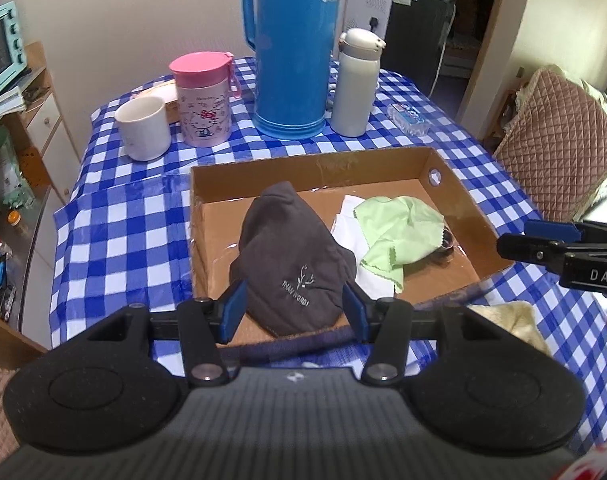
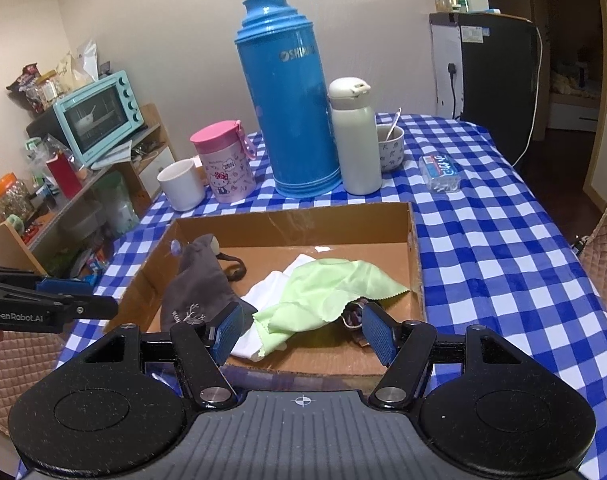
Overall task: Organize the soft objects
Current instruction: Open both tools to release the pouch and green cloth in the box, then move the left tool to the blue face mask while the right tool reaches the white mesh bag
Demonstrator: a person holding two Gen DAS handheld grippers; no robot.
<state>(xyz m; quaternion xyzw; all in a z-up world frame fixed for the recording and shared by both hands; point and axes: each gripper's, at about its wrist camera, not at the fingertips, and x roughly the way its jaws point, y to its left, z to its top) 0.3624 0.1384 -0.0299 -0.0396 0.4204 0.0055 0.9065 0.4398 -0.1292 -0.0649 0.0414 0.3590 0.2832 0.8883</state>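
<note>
Left gripper [image 1: 294, 304] hangs over the near edge of the cardboard box [image 1: 319, 164], jaws spread, nothing between the pads; the grey pouch shows through the gap but isn't pinched. Right gripper [image 2: 303, 330] same story: jaws spread, empty, above the box's near rim, right of the left one.

Cream fuzzy cloth [image 1: 511, 320] lies on the checked tablecloth [image 1: 123, 232] outside the box, just off its near right corner.

Inside the box: grey pouch [image 1: 291, 256] on the left half, bunched up, near end at the near wall. Right of it a white cloth [image 1: 355, 232], flat, with the light green cloth [image 1: 399, 232] crumpled on top of it. A small dark patterned item [image 2: 353, 314] pokes out from under the green cloth's near right edge; can't tell what it is.

Beyond the box, left to right: white mug [image 1: 143, 128], pink-lidded cup [image 1: 205, 100], tall blue thermos [image 1: 289, 48], white bottle [image 1: 355, 84], a bowl with spoon [image 2: 390, 146], clear plastic case [image 1: 409, 118]. Far left, a mint toaster oven [image 2: 99, 114] on a shelf.
</note>
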